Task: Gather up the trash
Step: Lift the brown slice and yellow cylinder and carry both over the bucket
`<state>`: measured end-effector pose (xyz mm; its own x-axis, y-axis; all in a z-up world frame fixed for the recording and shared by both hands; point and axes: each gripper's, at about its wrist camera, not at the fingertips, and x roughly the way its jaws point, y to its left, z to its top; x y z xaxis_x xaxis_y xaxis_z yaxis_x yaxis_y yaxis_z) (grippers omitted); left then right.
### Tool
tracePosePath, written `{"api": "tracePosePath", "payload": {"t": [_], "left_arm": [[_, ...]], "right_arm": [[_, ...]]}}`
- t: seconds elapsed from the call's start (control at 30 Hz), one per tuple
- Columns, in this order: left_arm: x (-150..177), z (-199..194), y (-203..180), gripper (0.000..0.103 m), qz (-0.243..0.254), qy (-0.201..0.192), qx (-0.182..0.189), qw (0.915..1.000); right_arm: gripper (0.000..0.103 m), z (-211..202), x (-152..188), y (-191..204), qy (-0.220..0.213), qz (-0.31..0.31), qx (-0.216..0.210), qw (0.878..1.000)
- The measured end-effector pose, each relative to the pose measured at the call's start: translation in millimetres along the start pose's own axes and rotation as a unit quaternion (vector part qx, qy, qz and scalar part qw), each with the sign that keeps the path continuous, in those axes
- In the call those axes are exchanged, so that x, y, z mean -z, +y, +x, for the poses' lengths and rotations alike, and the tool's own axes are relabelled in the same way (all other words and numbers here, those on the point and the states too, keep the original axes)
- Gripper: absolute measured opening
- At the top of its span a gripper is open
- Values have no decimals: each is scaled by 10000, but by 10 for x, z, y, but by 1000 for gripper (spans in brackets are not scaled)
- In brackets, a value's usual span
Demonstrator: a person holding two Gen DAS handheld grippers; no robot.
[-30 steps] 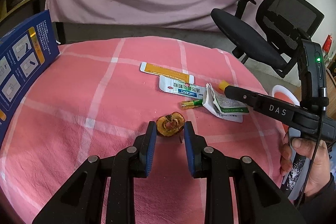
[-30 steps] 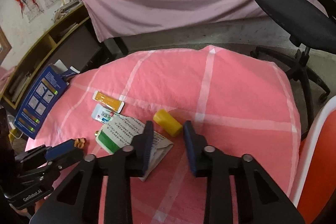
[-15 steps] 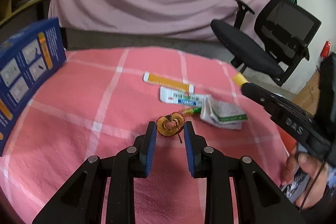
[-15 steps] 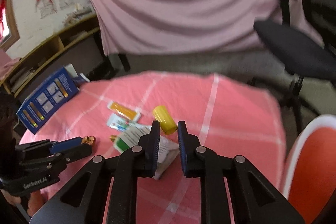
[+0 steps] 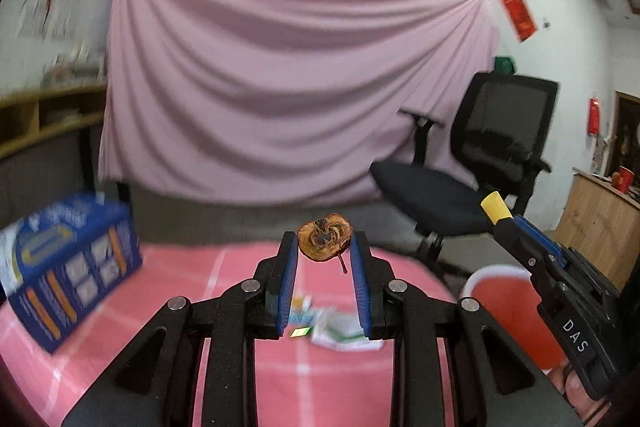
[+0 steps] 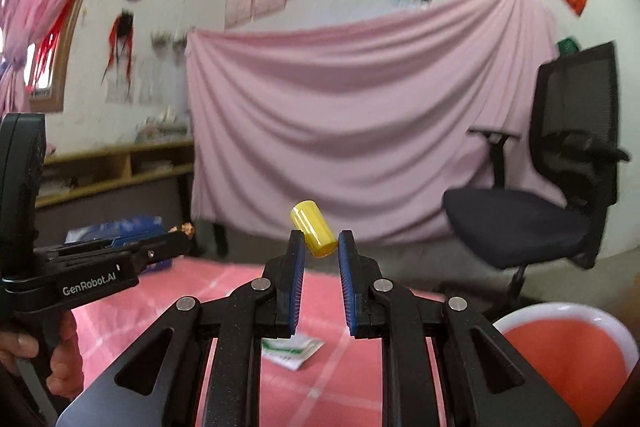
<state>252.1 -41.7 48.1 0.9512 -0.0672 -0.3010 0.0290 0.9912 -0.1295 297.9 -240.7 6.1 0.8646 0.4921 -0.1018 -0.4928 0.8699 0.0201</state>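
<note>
You hold a brown, dried core (image 5: 325, 237) and a yellow cap (image 6: 313, 234) between blue pads (image 5: 287, 287). The cloth (image 5: 240, 379) is pink with white checks, the box (image 5: 68, 267) at left blue, the bin (image 6: 576, 355) at right red, white-rimmed.

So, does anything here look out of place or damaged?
Only litter: wrappers lie loose on the pink tablecloth. The left gripper holds a brown, shrivelled apple core; the right gripper holds a yellow cap.
</note>
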Motion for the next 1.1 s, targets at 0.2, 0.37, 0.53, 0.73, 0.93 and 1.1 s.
{"api": "tracePosePath", "payload": {"t": [0.2, 0.37, 0.53, 0.73, 0.93, 1.1], "left_arm": [[-70, -99, -460, 23, 606, -464, 385, 9963], [-52, -13, -894, 23, 873, -508, 880, 9910], [-38, 117, -1325, 23, 1085, -406, 1240, 9855], [38, 382, -1760, 23, 1142, 84, 1572, 9809], [177, 624, -2022, 23, 1182, 585, 1838, 9741], [265, 775, -2147, 23, 1118, 924, 1983, 9694]], "right_arm": [[15, -325, -135, -275, -646, 208, 543, 9962], [15, -516, -127, -603, -788, 440, 1068, 9902], [15, -691, -76, -930, -747, 758, 1447, 9837], [15, -763, 13, -1254, -418, 1006, 1854, 9766], [15, -770, 110, -1509, -112, 1385, 2067, 9685], [16, -768, 171, -1643, 88, 1547, 2159, 9641]]}}
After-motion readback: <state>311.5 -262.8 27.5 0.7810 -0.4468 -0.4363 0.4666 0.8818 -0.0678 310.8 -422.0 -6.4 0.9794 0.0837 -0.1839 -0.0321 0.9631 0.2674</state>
